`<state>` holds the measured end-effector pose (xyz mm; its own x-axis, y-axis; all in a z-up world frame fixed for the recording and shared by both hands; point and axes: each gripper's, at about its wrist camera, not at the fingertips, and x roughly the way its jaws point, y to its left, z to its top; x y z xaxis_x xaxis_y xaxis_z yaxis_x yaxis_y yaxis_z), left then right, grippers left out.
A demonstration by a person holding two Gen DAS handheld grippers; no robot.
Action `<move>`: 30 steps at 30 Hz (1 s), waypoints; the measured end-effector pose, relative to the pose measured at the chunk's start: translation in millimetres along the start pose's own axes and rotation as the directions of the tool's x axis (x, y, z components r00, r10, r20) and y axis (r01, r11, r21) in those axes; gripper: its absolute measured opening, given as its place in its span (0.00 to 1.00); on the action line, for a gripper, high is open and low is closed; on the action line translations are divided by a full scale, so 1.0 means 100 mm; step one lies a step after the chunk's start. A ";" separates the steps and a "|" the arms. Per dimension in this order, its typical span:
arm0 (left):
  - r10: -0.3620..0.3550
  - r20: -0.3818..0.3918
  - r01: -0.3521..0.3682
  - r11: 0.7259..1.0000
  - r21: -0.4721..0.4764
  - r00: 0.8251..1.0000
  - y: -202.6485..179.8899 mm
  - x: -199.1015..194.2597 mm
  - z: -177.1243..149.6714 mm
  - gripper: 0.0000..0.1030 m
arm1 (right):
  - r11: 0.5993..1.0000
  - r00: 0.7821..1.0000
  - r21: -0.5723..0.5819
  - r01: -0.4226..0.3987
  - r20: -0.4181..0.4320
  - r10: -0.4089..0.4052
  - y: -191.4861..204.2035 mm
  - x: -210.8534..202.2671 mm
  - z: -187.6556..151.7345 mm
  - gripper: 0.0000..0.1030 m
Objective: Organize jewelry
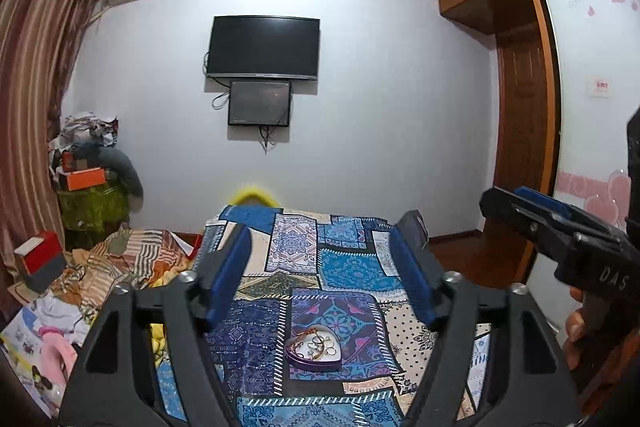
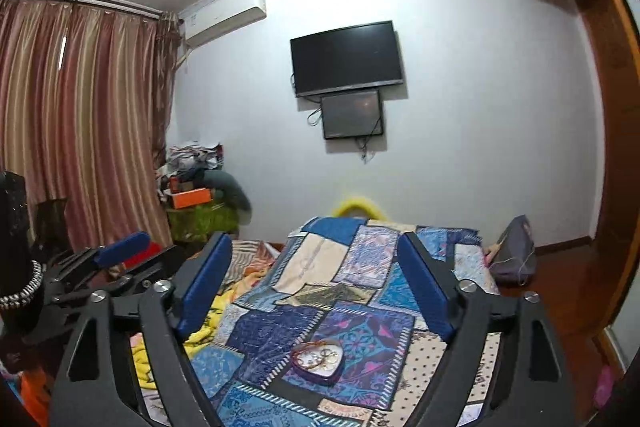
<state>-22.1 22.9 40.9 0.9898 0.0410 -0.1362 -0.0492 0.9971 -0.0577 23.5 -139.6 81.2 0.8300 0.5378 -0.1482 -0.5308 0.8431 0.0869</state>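
The bed (image 1: 352, 267) gives softly under its patchwork cover; near its close end sits a heart-shaped tin (image 1: 314, 349), light and rigid, best held by its rim. Inside tangle thin chains and rings (image 1: 320, 343), slippery and snag-prone; the left tool (image 1: 320, 275) and right tool (image 2: 316, 287) hang spread, holding nothing.

**Room Contents Outside the Work Area**

We see a patchwork bedspread (image 1: 344, 267) in blue tones covering the bed. On the far wall we note a dark television (image 1: 263, 47) with a smaller screen (image 1: 259, 103) mounted just below it. An air conditioner (image 2: 222, 17) sits beside striped curtains (image 2: 80, 115). A wooden wardrobe (image 1: 520, 67) stands right.
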 end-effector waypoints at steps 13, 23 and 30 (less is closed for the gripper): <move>0.041 0.000 -0.041 0.998 -0.054 0.999 0.08 -0.09 -0.04 0.83 | 0.999 0.999 0.011 0.052 0.011 -0.052 0.01 -0.07 -0.02 0.98; 0.048 -0.010 -0.048 0.998 -0.045 0.999 0.08 -0.04 -0.07 0.83 | 0.999 0.999 0.019 0.035 -0.002 -0.035 -0.05 -0.08 -0.06 0.98; 0.052 -0.015 -0.053 0.998 -0.043 0.999 0.07 -0.05 -0.06 0.83 | 0.999 0.999 0.034 0.033 -0.011 -0.033 -0.08 -0.09 -0.08 0.98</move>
<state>-27.8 29.4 35.3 0.9837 0.0920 -0.1543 -0.1072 0.9899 -0.0933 19.3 -151.2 73.9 0.8451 0.5095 -0.1618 -0.4965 0.8603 0.1157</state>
